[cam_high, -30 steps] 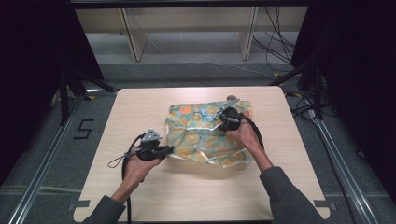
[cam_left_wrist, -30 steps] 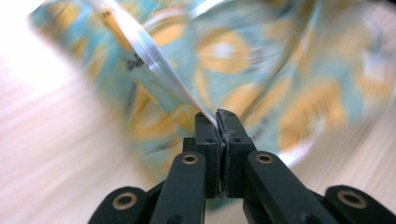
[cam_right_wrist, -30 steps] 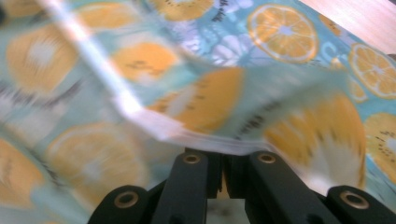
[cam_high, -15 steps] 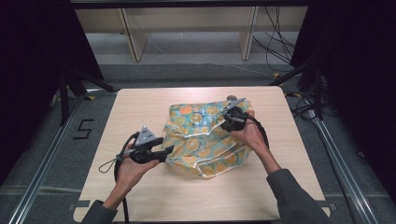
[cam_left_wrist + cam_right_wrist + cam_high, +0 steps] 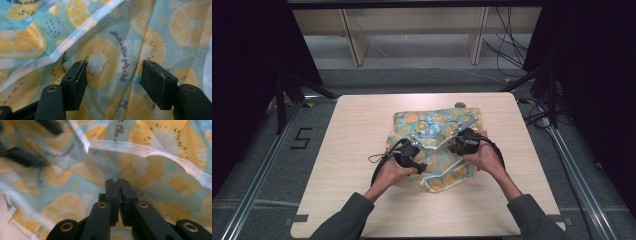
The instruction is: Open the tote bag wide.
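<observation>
A teal cloth (image 5: 432, 125) printed with orange and lemon slices lies rumpled and partly folded in the middle of the wooden table (image 5: 352, 130). My left gripper (image 5: 420, 167) hovers over the cloth's near left part. Its jaws have just been opening and stand wide apart (image 5: 113, 72), with the cloth (image 5: 105, 60) behind them and nothing pinched. My right gripper (image 5: 452, 145) sits on the cloth's right side. Its jaws (image 5: 117, 181) are pressed together at a fold of the cloth (image 5: 150, 167). A white hem (image 5: 140, 148) runs across just beyond them.
Bare table surrounds the cloth on all sides. A small round object (image 5: 459, 105) sits at the cloth's far edge. Wooden shelf legs (image 5: 354, 42) stand behind the table. Cables (image 5: 512, 45) lie on the floor at right, and a "5" mark (image 5: 301, 138) at left.
My left gripper let go of the cloth's left edge, opened, and moved right onto the cloth. The cloth's left part now lies folded inward. My right hand shifted slightly nearer.
</observation>
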The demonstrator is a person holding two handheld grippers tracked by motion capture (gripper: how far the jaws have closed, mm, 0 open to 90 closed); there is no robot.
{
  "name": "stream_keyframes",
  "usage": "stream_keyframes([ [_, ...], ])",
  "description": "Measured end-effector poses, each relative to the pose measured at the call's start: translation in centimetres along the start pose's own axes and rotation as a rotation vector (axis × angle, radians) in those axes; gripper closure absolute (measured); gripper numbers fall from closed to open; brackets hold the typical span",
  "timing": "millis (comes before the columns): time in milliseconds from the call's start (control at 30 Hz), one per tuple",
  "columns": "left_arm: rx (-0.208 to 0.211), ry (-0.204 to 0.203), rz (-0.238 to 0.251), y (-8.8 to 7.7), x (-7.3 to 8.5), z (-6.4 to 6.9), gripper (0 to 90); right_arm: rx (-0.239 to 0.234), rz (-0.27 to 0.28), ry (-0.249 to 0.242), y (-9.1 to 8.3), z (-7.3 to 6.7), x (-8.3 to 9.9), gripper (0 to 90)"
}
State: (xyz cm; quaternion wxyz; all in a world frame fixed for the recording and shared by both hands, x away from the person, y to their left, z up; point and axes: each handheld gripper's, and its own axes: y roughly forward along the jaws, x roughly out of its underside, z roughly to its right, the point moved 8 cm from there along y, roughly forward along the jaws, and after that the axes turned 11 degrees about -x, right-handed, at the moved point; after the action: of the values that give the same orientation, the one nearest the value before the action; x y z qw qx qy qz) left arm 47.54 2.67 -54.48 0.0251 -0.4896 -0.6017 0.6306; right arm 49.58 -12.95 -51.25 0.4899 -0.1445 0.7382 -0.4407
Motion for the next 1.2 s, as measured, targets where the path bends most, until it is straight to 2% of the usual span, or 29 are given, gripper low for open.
stream_keyframes([
  [33, -0.018, -0.006, 0.005, 0.2, -0.1, -0.1, 36.5, -0.003, -0.023, 0.005, 0.0, -0.2, 0.4, 87.5],
  [67, -0.022, -0.018, 0.002, 0.3, -0.1, -0.1, 36.1, 0.007, -0.017, -0.01, 0.4, -0.3, 0.7, 87.5],
  [133, -0.017, -0.013, -0.003, 0.4, -0.1, -0.3, 35.8, -0.017, -0.061, -0.013, 0.5, -0.7, 1.7, 87.5],
  [167, -0.017, -0.016, -0.005, 0.5, -0.1, -0.2, 34.9, -0.013, -0.082, -0.021, 0.6, -0.6, 2.4, 87.5],
  [200, -0.018, -0.013, 0.001, 0.6, -0.1, -0.3, 33.8, -0.015, -0.104, -0.009, 0.7, -0.6, 3.3, 87.5],
  [300, -0.032, -0.03, 0.014, 0.8, -0.5, -0.6, 32.5, -0.025, -0.133, 0.012, 1.0, -0.4, 5.0, 88.4],
  [367, -0.041, -0.042, 0.023, 1.1, -0.8, -1.0, 32.0, -0.038, -0.147, 0.007, 1.1, -0.4, 5.7, 88.6],
  [400, -0.042, -0.047, 0.024, 1.2, -0.9, -1.2, 32.1, -0.044, -0.159, 0.033, 1.0, -0.7, 6.2, 89.2],
  [467, -0.038, -0.048, 0.016, 1.5, -1.0, -1.0, 32.5, -0.046, -0.149, 0.037, 0.9, -0.8, 6.5, 89.2],
  [500, -0.033, -0.029, 0.009, 1.6, -1.0, -0.8, 34.5, -0.05, -0.148, 0.039, 0.9, -0.9, 6.5, 89.2],
  [600, -0.043, 0.024, -0.013, 2.0, -0.8, -0.4, 46.6, -0.052, -0.155, 0.028, 0.8, -1.1, 6.6, 89.1],
  [633, -0.05, 0.031, -0.013, 2.2, -0.7, -0.4, 52.0, -0.05, -0.151, 0.03, 0.8, -1.2, 6.6, 89.1],
  [700, -0.056, 0.061, -0.018, 2.4, -0.5, -0.5, 68.8, -0.052, -0.148, 0.024, 0.8, -1.3, 6.6, 88.9],
  [767, -0.073, 0.06, 0.008, 2.4, -0.6, -1.0, 85.0, -0.057, -0.146, 0.03, 0.8, -1.4, 6.7, 88.8],
  [833, -0.056, 0.051, 0.038, 1.9, -0.8, -1.2, 89.2, -0.065, -0.14, 0.023, 0.8, -1.3, 6.7, 88.7],
  [900, -0.036, 0.065, 0.074, 0.6, -1.7, -1.4, 89.3, -0.067, -0.124, 0.012, 0.5, -1.3, 6.6, 88.7],
  [933, -0.031, 0.063, 0.093, 0.1, -2.1, -1.6, 89.4, -0.073, -0.108, 0.029, 0.2, -1.4, 6.4, 88.7],
  [1000, -0.025, 0.031, 0.138, -1.1, -3.5, -2.2, 89.4, -0.059, -0.076, 0.029, -0.4, -1.3, 5.8, 88.7],
  [1033, -0.031, 0.029, 0.166, -1.7, -4.4, -2.7, 89.4, -0.055, -0.035, 0.009, -0.7, -1.2, 5.1, 88.7],
  [1133, -0.053, 0.026, 0.2, -3.3, -6.9, -4.5, 89.5, -0.034, 0.031, 0.023, -2.3, -1.4, 3.3, 88.7],
  [1167, -0.058, 0.012, 0.204, -3.6, -7.6, -5.0, 89.5, -0.03, 0.056, 0.016, -2.7, -1.5, 2.6, 88.8],
  [1200, -0.077, 0.016, 0.211, -3.8, -8.3, -5.7, 89.4, -0.018, 0.088, -0.01, -2.9, -1.4, 1.7, 88.7],
])
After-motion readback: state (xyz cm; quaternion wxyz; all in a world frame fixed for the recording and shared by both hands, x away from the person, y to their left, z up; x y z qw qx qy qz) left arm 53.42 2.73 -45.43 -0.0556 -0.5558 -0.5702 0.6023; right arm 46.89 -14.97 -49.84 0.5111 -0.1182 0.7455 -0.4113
